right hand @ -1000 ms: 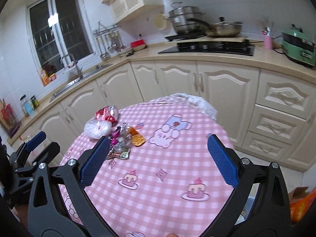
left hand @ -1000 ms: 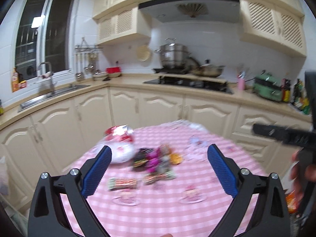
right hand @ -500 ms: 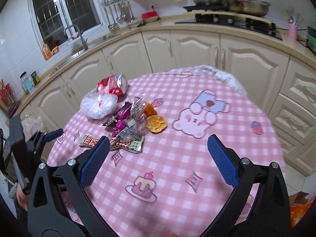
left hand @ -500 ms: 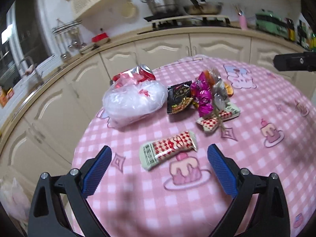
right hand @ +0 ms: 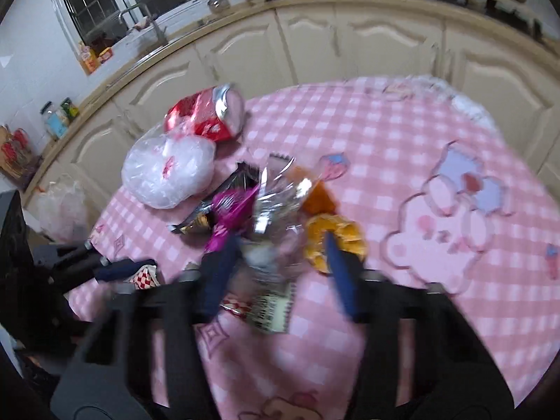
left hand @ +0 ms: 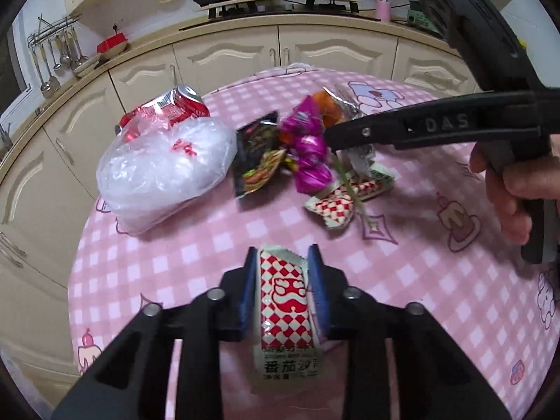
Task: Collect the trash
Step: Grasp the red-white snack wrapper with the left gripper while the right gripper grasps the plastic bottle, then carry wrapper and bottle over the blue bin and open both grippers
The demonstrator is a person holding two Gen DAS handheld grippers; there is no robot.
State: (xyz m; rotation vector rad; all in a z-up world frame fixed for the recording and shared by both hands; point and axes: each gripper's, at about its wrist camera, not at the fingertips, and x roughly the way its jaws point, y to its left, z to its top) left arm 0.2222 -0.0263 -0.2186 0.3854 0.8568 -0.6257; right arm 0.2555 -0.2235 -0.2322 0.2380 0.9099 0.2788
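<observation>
Half a second back both grippers hung spread above the round pink checked table [left hand: 210,231]; now the left gripper [left hand: 282,287] has come down and its blue pads pinch the red-and-white checked wrapper [left hand: 285,301] at the near edge of the table. Beyond that wrapper lies the heap: a crumpled clear plastic bag [left hand: 164,171] with a crushed red can [left hand: 168,108] behind it, a dark snack packet [left hand: 257,155] beside the bag, and purple foil wrappers [left hand: 309,154] next to that. Over the heap the right gripper [right hand: 280,266] has dropped low, its jaws partly spread around silvery cellophane [right hand: 276,206], with an orange wrapper [right hand: 336,234] touching its right finger; that view is blurred.
</observation>
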